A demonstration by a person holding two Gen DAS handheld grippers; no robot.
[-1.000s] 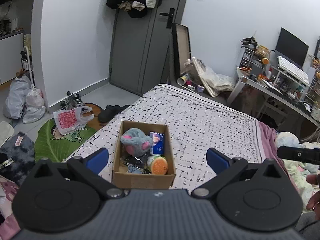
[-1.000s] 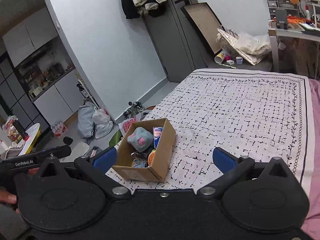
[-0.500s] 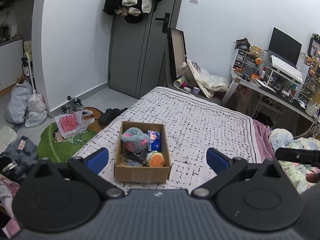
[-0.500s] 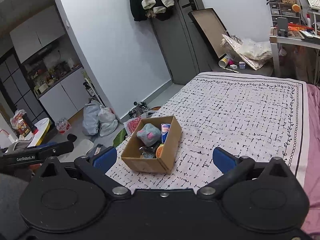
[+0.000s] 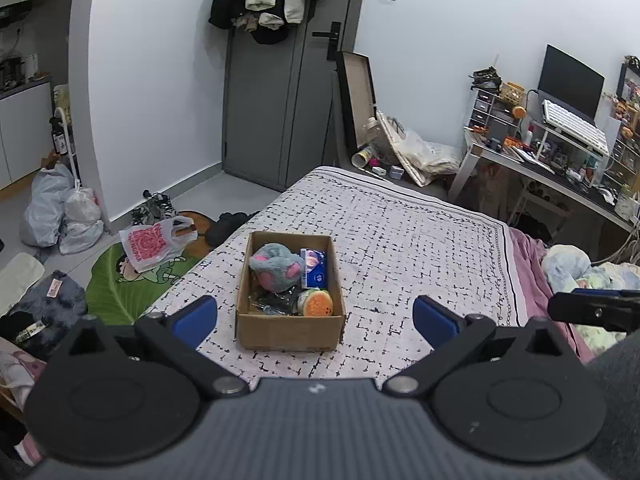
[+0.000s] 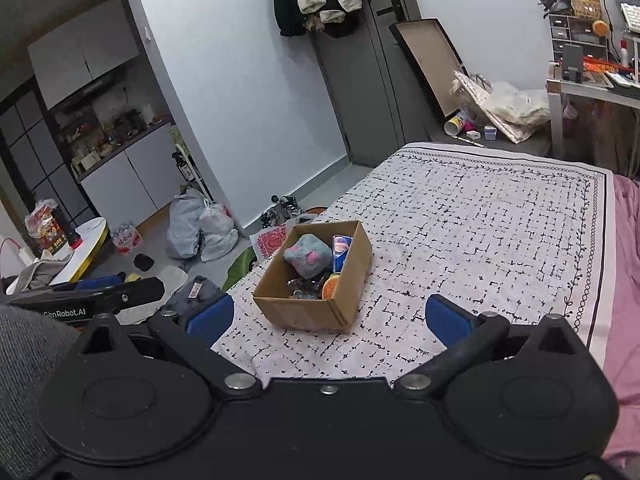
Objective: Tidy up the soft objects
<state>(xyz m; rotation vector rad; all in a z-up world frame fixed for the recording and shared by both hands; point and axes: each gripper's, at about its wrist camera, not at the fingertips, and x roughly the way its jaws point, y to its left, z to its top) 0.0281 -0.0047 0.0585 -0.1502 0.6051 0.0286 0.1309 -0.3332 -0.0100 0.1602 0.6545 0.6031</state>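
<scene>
While both grippers' jaws are hanging spread and empty, the cardboard box (image 5: pixel 290 332) on the bed (image 5: pixel 420 240) is already holding the grey plush toy (image 5: pixel 275 266) — sorting is looking nearly done.

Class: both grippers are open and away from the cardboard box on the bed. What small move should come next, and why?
Probably ease the left gripper forward toward the cardboard box. The grey plush lies on top, uncovered, and both the left and the right gripper are open and hold nothing.
</scene>
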